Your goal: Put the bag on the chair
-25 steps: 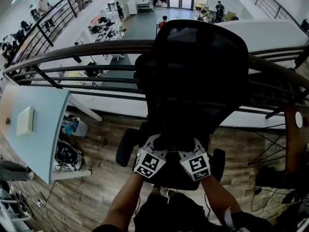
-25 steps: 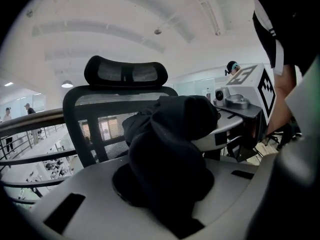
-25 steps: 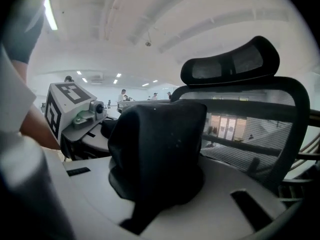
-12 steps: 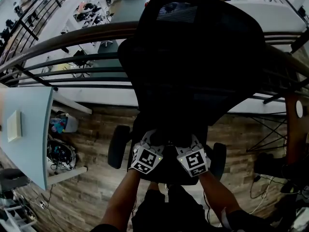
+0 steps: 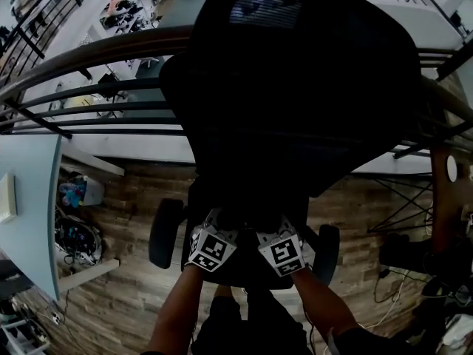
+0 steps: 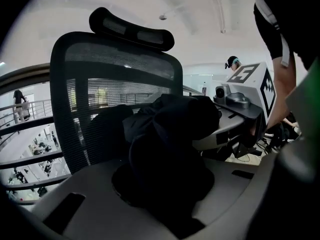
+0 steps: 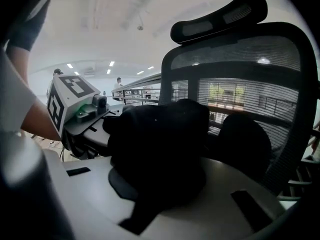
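Your bag point(image 6: 165, 149) is black soft fabric, bunched into a lump, right in front of the chair point(image 5: 295, 87). That's a black office chair facing you, its mesh backrest point(image 6: 90, 84) upright and the headrest point(image 6: 131, 30) on top.

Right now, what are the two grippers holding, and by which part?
The black bag. The left gripper and the right gripper each pinch a bunch of its fabric; strap or body cannot be told.
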`<state>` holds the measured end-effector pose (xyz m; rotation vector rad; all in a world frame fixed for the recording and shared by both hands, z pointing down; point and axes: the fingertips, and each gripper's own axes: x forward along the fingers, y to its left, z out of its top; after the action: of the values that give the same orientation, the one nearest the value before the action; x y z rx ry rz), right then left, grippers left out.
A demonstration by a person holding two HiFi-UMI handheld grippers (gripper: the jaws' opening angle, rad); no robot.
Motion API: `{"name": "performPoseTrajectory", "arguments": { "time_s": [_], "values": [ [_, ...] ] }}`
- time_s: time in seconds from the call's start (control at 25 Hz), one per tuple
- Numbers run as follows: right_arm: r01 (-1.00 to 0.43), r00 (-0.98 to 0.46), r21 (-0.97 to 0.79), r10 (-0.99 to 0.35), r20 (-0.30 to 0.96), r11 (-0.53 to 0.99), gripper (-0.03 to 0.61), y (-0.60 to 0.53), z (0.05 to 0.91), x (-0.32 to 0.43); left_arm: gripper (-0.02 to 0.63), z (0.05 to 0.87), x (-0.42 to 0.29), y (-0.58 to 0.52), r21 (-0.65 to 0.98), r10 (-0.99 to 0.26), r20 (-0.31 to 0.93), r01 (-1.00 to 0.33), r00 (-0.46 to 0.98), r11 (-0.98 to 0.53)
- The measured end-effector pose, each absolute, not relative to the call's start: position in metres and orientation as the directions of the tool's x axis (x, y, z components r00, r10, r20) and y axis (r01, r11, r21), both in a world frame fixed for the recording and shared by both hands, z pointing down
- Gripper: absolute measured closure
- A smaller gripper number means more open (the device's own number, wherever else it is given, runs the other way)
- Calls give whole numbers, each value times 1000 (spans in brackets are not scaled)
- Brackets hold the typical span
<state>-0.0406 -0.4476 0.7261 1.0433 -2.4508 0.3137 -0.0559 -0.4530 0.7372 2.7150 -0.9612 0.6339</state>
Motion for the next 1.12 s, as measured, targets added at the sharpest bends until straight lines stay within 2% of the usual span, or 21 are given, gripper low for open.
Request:
{"name": "performPoseTrajectory", "arguments": {
  "time_s": [0.28, 0.52, 0.6, 0.68, 0.84, 1.0, 1.12],
  "values": [
    [-741, -582, 5, -645, 495, 672, 537, -453, 736, -37, 532, 748, -54, -458, 46, -568, 450, -653, 689, -756],
    [-755, -551, -6, -629, 549, 656, 515, -448, 755, -32, 513, 765, -54, -455, 87, -552, 482, -663, 681, -743],
    [-764, -545, -26, -622, 562, 645, 484, -445, 761, -28, 494, 771, -53, -452, 102, -554, 493, -677, 671, -729],
    [-772, -537, -36, -620, 573, 635, 409, -441, 766, -24, 478, 777, -55, -449, 115, -550, 507, -685, 664, -720],
    [-786, -518, -37, -623, 586, 618, 328, -439, 771, -16, 395, 777, -61, -447, 129, -541, 515, -684, 665, -718],
    [-811, -487, -51, -625, 610, 582, 287, -428, 778, 4, 303, 783, -66, -427, 151, -512, 544, -678, 665, -719],
    [-837, -450, -44, -642, 620, 545, 270, -418, 771, 21, 296, 774, -77, -412, 177, -526, 543, -701, 654, -690]
  ]
}}
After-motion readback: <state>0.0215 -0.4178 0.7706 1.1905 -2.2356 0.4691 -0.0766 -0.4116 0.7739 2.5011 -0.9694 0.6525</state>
